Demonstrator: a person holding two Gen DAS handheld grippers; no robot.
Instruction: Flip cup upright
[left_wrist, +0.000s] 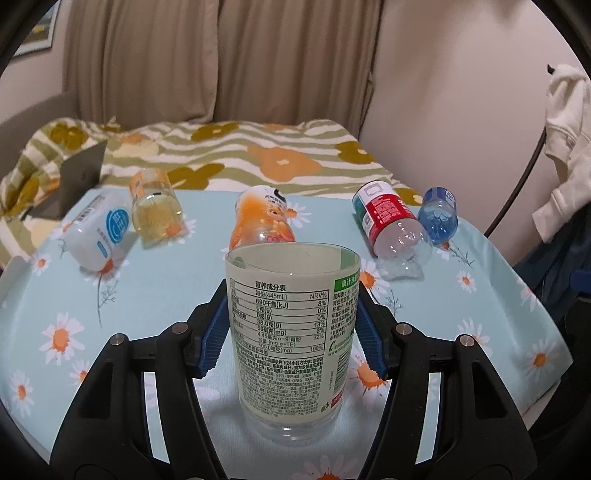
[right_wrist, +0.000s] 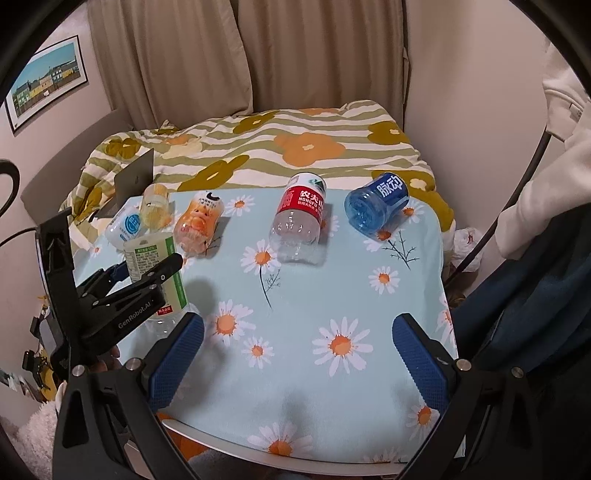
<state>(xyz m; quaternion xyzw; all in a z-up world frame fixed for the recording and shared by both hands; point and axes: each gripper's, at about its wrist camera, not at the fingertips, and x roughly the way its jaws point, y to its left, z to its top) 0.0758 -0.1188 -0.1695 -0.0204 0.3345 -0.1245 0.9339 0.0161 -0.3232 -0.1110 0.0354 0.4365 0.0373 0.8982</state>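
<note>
A cup cut from a green-and-white labelled bottle (left_wrist: 291, 332) stands upright on the daisy tablecloth (left_wrist: 110, 314), open end up. My left gripper (left_wrist: 291, 332) has a blue pad on each side of it, touching or nearly touching. It also shows in the right wrist view (right_wrist: 155, 269), with the left gripper around it. My right gripper (right_wrist: 295, 358) is open and empty above the table's near edge. Several other cut-bottle cups lie on their sides: white-blue (left_wrist: 99, 229), yellow (left_wrist: 155, 210), orange (left_wrist: 262, 221), red-labelled clear (left_wrist: 391, 225), blue (left_wrist: 439, 214).
A bed with a flowered striped cover (left_wrist: 258, 155) lies behind the table. A dark laptop (left_wrist: 74, 177) stands at the back left. Clothes (left_wrist: 565, 147) hang at the right. Curtains (left_wrist: 221, 55) cover the back wall.
</note>
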